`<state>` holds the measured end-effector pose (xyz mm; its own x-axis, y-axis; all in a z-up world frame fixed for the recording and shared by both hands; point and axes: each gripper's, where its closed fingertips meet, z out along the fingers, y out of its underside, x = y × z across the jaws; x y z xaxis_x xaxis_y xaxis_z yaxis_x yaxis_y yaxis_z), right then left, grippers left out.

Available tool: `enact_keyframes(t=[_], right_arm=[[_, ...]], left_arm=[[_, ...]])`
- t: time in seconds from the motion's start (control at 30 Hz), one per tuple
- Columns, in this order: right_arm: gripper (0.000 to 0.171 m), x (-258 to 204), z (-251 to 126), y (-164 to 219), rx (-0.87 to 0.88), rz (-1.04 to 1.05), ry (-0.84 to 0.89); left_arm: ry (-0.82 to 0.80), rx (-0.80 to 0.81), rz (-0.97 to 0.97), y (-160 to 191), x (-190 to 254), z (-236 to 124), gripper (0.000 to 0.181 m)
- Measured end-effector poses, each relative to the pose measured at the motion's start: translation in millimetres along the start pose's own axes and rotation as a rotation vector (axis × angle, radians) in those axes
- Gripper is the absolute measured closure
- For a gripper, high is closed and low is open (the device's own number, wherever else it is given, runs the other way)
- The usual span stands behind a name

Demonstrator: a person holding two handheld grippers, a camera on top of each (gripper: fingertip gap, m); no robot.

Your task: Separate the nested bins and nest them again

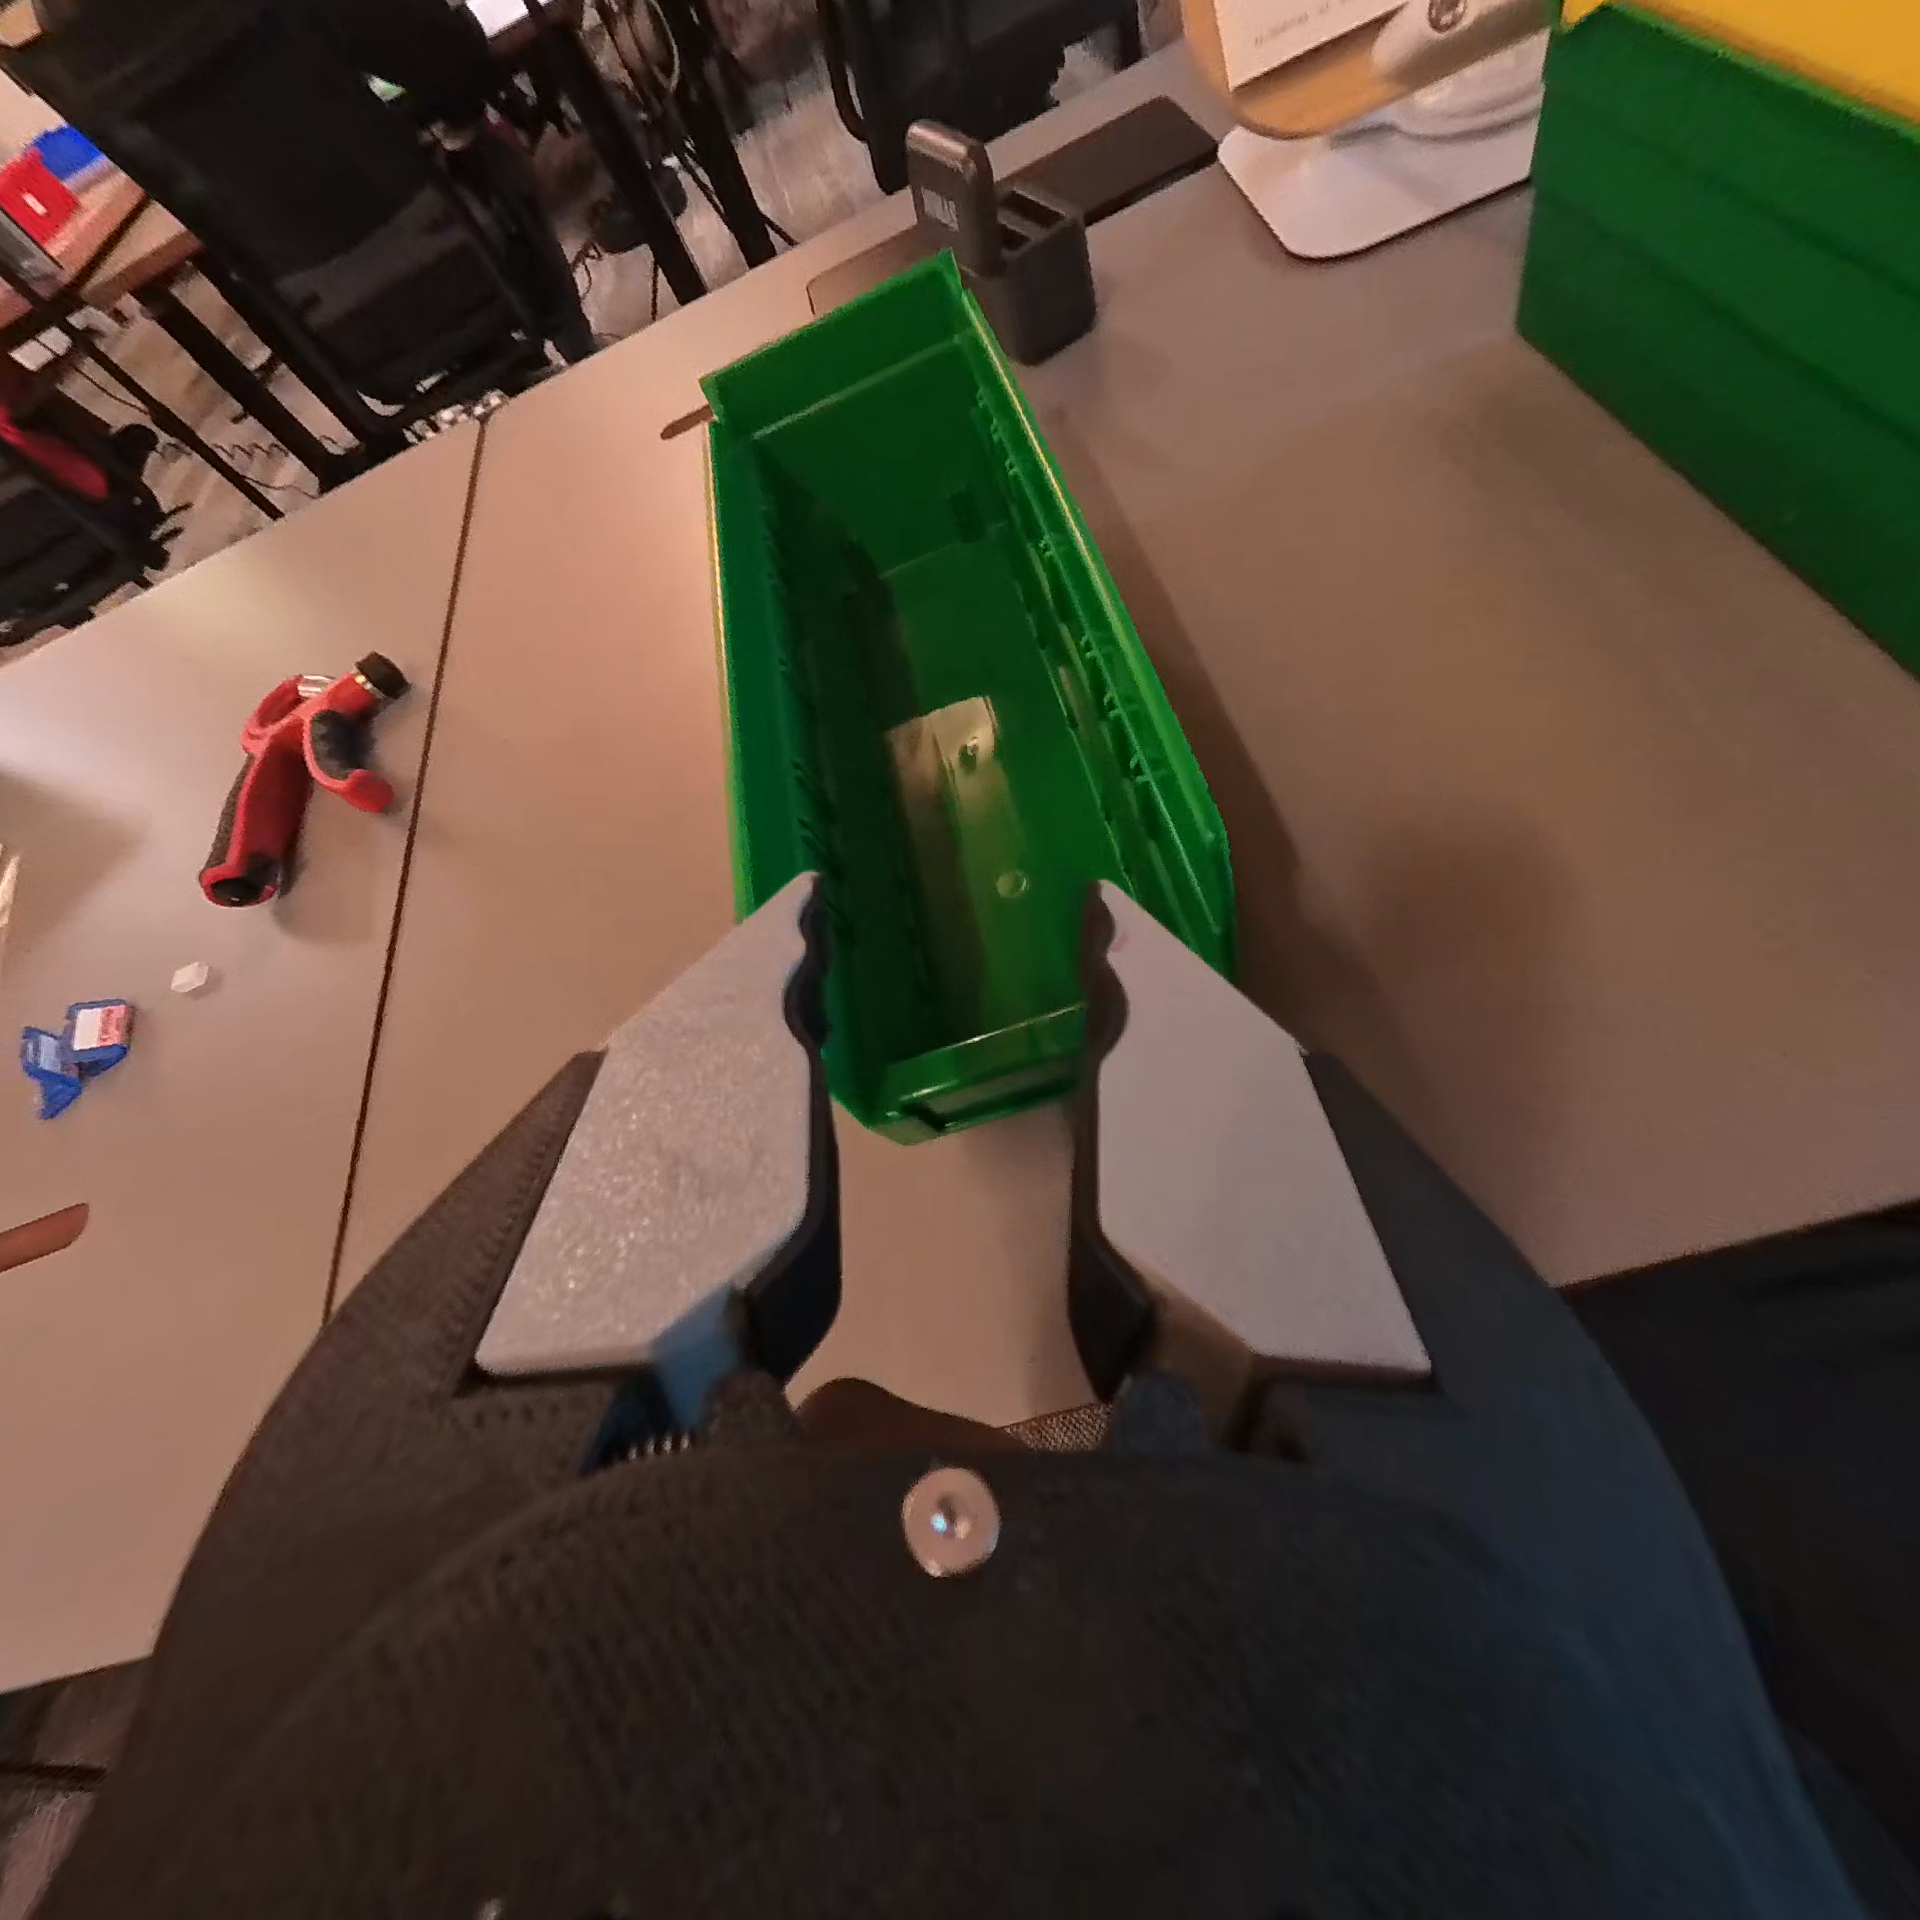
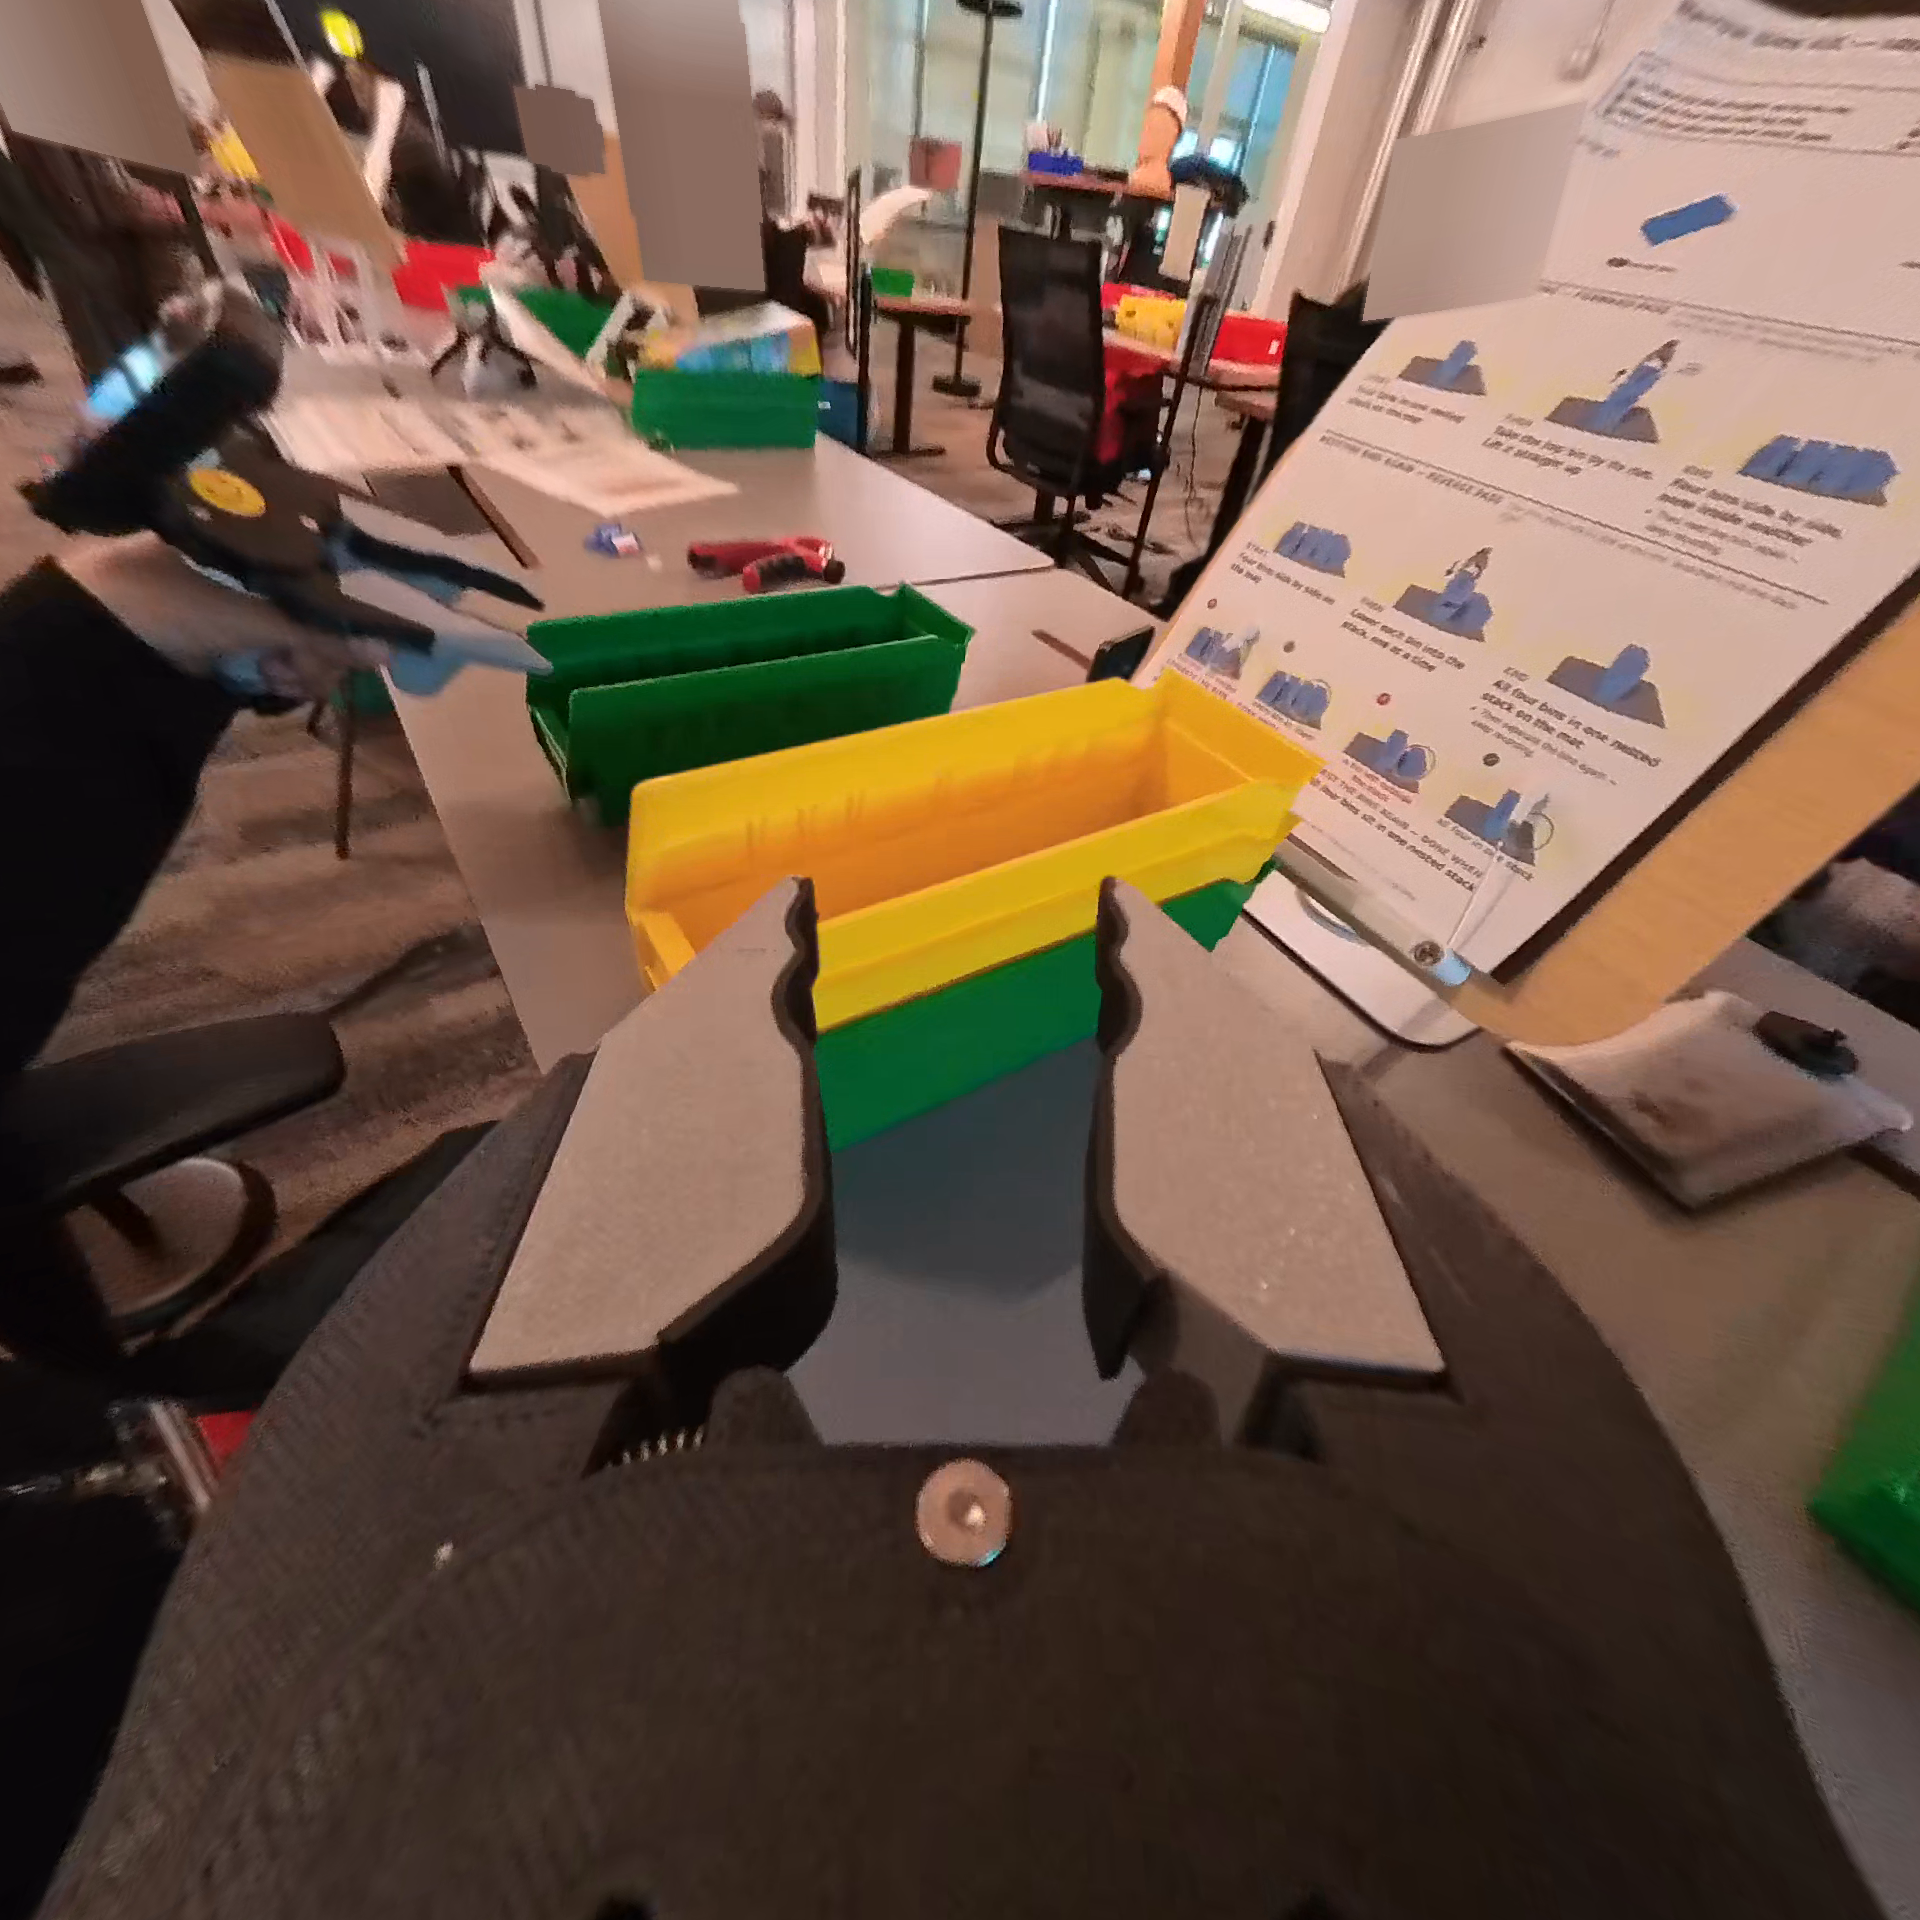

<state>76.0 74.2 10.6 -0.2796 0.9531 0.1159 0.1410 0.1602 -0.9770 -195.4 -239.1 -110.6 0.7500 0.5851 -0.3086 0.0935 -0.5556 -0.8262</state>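
Note:
A long green bin lies lengthwise on the grey table. My left gripper is open and hovers over its near end, with the bin's end wall showing between the fingers. In the right wrist view this bin stands at the back, with the left gripper at its left end. A yellow bin sits nested in a green bin. My right gripper is open and empty, just in front of this stack's long side. The stack also shows in the left wrist view.
An instruction board on a white stand leans right of the stack. A red and black tool, small blue items and a black holder lie on the table. A green piece is at the right edge. An office chair stands left.

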Motion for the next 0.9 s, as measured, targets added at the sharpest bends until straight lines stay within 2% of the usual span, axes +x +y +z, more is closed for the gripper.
enact_keyframes(t=[0.1,0.17,0.23,0.4,0.57,0.67,0.7,0.77,0.9], right_arm=[[0.121,16.9,-14.8,10.6,0.014,0.033,0.012],[0.115,26.9,-21.7,17.7,-0.028,0.039,0.031],[0.117,35.1,-29.8,16.2,-0.023,0.028,0.065],[0.119,35.2,-45.0,3.4,0.041,0.044,0.050],[0.119,31.1,-50.9,1.8,0.049,0.045,0.042],[0.119,28.1,-53.2,4.8,0.037,0.043,0.035],[0.119,27.7,-54.1,5.7,0.034,0.044,0.033],[0.119,28.1,-56.3,7.0,0.032,0.047,0.032],[0.120,33.6,-61.4,7.5,0.040,0.056,0.044]], left_arm=[[0.051,-0.024,0.009,9.8,6.1,5.1,0.134],[0.094,-0.050,0.063,19.7,10.2,8.2,0.133],[0.146,-0.091,0.126,30.6,13.8,10.3,0.132],[0.232,-0.263,0.356,56.0,21.9,12.0,0.126],[0.254,-0.372,0.549,66.1,30.7,26.0,0.126],[0.250,-0.423,0.650,76.2,33.1,37.8,0.138],[0.221,-0.421,0.701,76.6,30.1,43.5,0.145],[0.190,-0.381,0.794,69.9,29.7,50.9,0.148],[0.038,-0.231,0.811,39.8,35.0,55.2,0.150]])
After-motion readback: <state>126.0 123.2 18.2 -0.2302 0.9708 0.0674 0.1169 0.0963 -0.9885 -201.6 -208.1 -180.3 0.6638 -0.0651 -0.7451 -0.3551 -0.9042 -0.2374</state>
